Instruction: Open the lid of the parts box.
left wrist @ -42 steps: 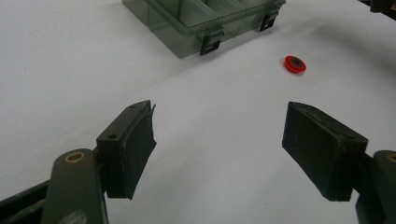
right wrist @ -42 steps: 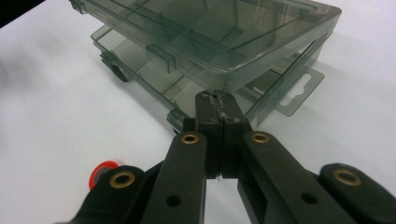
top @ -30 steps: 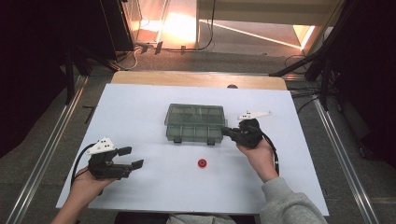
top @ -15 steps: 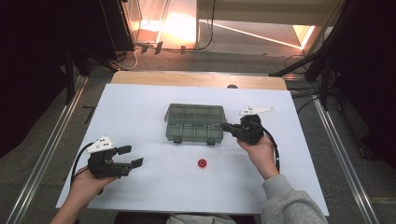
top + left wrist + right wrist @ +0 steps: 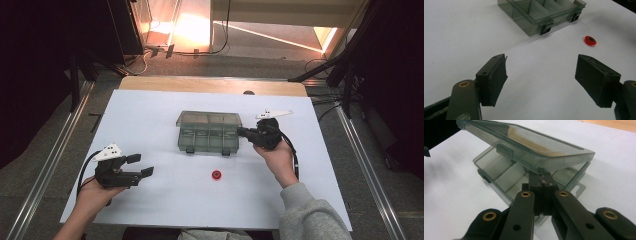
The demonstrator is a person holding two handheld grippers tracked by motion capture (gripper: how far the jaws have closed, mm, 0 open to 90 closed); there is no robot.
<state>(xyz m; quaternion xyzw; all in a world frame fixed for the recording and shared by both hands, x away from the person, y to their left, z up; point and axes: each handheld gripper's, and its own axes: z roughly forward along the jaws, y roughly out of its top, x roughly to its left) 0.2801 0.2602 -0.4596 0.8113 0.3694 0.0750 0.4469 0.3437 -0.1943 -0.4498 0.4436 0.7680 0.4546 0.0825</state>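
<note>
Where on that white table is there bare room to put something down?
The far strip of the table behind the box is bare, and so is the stretch between the box and the left gripper. The near edge, in front of the red ring, is free too. It is crowded at the box's right end, where the right gripper sits under the raised lid.

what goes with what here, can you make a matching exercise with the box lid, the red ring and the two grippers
Things:
1. lid of the compartment box
2. red ring
3. left gripper
4. right gripper

States:
a. jaws closed together, tips under the lid's edge
b. lying flat on the white table, in front of the box
c. propped up at a slant
d. jaws wide apart, nothing between them

Pairs: 1-c, 2-b, 3-d, 4-a
</note>
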